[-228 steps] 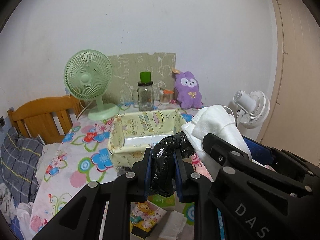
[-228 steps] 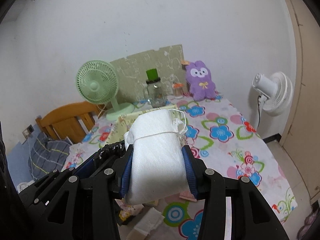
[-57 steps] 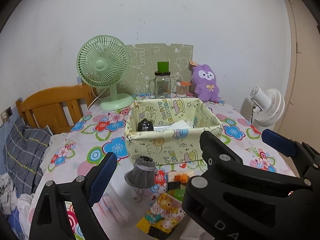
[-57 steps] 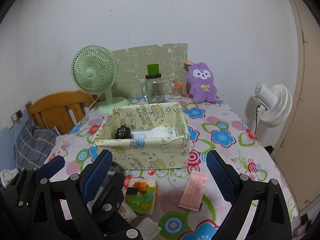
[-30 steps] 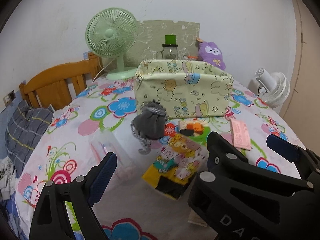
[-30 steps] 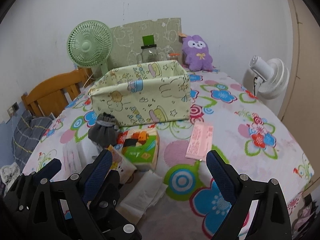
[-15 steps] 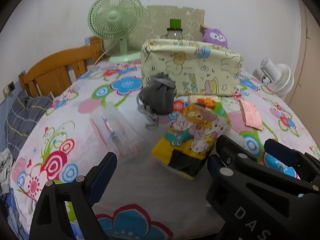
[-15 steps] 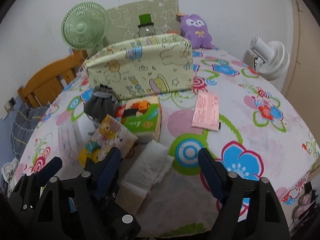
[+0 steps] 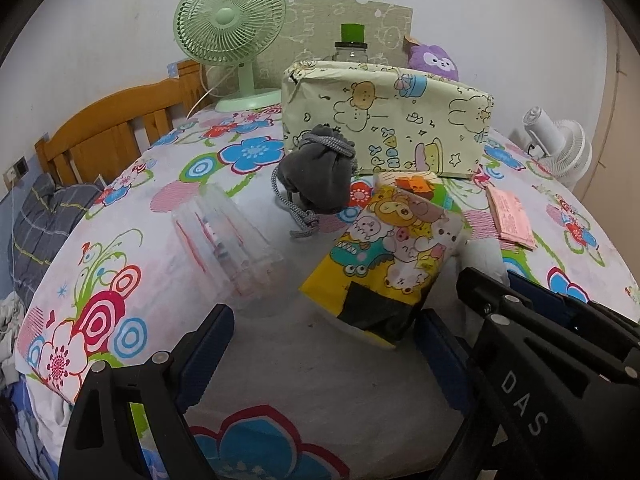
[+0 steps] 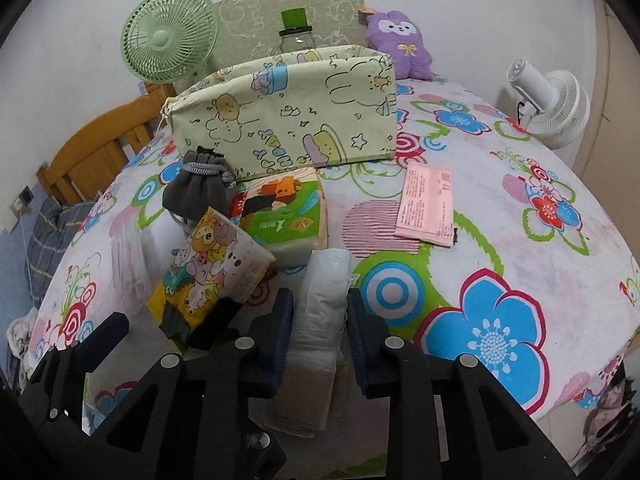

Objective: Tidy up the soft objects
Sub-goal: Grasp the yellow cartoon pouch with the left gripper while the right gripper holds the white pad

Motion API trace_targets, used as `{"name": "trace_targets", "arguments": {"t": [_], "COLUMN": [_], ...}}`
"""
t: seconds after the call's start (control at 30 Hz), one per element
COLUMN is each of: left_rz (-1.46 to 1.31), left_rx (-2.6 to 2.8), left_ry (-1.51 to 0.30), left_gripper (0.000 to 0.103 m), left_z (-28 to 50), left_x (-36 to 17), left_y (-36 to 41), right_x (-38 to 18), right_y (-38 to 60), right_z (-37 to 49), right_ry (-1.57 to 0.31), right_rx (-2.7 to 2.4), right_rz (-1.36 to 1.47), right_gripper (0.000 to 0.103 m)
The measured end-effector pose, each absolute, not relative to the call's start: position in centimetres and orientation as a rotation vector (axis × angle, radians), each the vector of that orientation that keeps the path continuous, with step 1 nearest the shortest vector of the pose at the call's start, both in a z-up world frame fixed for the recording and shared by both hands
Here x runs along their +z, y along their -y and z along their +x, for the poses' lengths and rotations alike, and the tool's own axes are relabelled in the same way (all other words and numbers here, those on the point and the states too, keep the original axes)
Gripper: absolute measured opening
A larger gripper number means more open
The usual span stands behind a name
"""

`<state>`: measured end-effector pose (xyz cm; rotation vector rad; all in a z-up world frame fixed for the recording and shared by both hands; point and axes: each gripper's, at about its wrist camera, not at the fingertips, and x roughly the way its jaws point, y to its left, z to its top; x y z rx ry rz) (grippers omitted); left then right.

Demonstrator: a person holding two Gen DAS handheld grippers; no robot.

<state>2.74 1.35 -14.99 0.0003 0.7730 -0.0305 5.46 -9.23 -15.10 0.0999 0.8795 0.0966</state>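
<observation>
Right gripper (image 10: 319, 324) clamps a white folded pack (image 10: 324, 300) at the table's (image 10: 500, 248) near edge, 6 o'clock. Left gripper (image 9: 324, 344) gapes wide, empty, at the cartoon tissue pack (image 9: 384, 256). Bare cloth lies at 3 o'clock. Count: one fabric bin (image 10: 288, 112) at 12 o'clock, one grey pouch (image 10: 196, 194), one green tissue pack (image 10: 288, 216), one pink packet (image 10: 426, 204).

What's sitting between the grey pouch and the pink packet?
In the right wrist view, the green tissue pack lies between the grey pouch and the pink packet, just in front of the fabric box.
</observation>
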Motion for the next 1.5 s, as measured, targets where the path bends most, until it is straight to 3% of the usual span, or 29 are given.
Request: {"name": "trace_targets", "arguments": {"t": [0.63, 0.73, 0.77, 0.87, 1.03, 1.5], "left_rz": [0.023, 0.009, -0.002, -0.016, -0.025, -0.025], "left_rx": [-0.069, -0.089, -0.093, -0.072, -0.067, -0.058], "left_ry": [-0.719, -0.734, -0.743, -0.759, -0.764, -0.713], "left_gripper": [0.093, 0.087, 0.078, 0.07, 0.064, 0.062], "left_z": [5.1, 5.6, 5.7, 5.9, 6.0, 4.6], "left_x": [-14.5, -14.6, -14.7, -14.9, -14.8, -12.2], "left_y": [0.7, 0.8, 0.8, 0.7, 0.6, 0.8], "right_x": [-14.1, -14.1, -14.1, -14.2, -14.2, -11.7], "right_y": [11.3, 11.4, 11.4, 11.2, 11.0, 11.5], "right_z": [6.2, 6.7, 6.8, 7.1, 7.2, 6.2], "right_ry": [-0.814, -0.816, -0.817, -0.819, -0.818, -0.761], "right_rx": [0.041, 0.042, 0.045, 0.042, 0.052, 0.073], "right_rz": [0.102, 0.106, 0.107, 0.093, 0.092, 0.097], "right_gripper": [0.029, 0.029, 0.029, 0.029, 0.029, 0.029]}}
